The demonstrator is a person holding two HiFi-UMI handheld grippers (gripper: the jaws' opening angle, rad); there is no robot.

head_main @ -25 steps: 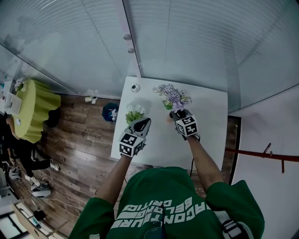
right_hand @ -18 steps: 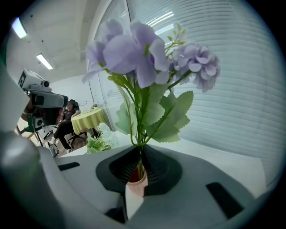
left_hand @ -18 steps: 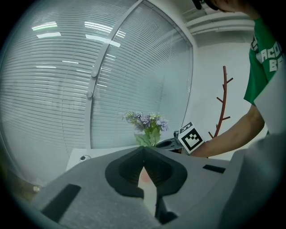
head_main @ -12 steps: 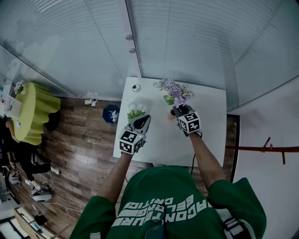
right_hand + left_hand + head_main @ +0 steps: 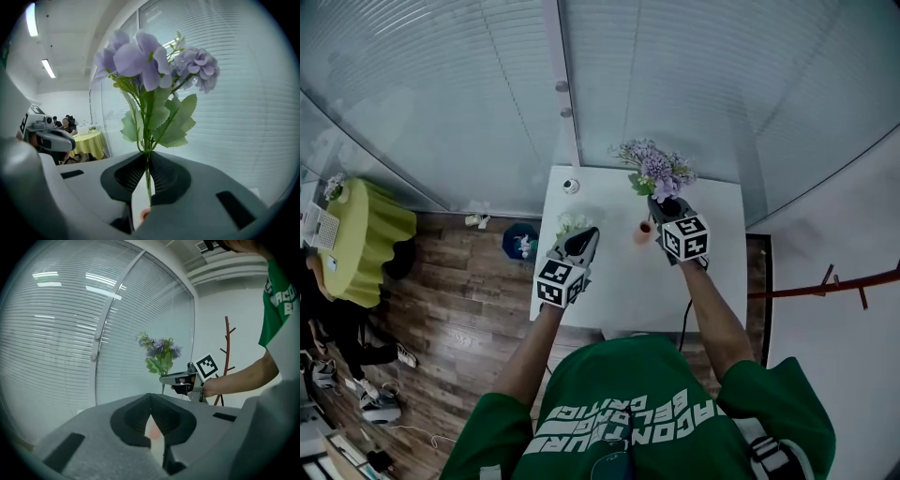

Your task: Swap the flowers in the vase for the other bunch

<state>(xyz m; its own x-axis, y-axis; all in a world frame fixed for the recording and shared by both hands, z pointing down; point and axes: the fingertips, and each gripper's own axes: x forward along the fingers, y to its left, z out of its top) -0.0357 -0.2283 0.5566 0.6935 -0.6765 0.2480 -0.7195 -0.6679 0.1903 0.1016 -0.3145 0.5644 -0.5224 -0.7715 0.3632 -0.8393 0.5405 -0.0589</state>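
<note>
White rectangular table (image 5: 623,281) stands against a glass partition with horizontal blinds (image 5: 441,103). Small round dark-centred object (image 5: 571,186) sits near its far left corner. Blue round container (image 5: 521,241) is on the wood-plank floor (image 5: 459,328) just left of it. Round table with yellow-green cloth (image 5: 356,239) stands well apart, left. Red-brown branched stand (image 5: 825,286) is at the right wall.

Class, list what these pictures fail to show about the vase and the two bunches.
Vase: head view, probably the tiny reddish spot; too small to read.
White bunch: head view, stems hidden behind the left claw.
Purple bunch: right gripper view, stem ends hidden below the right claw.
</note>
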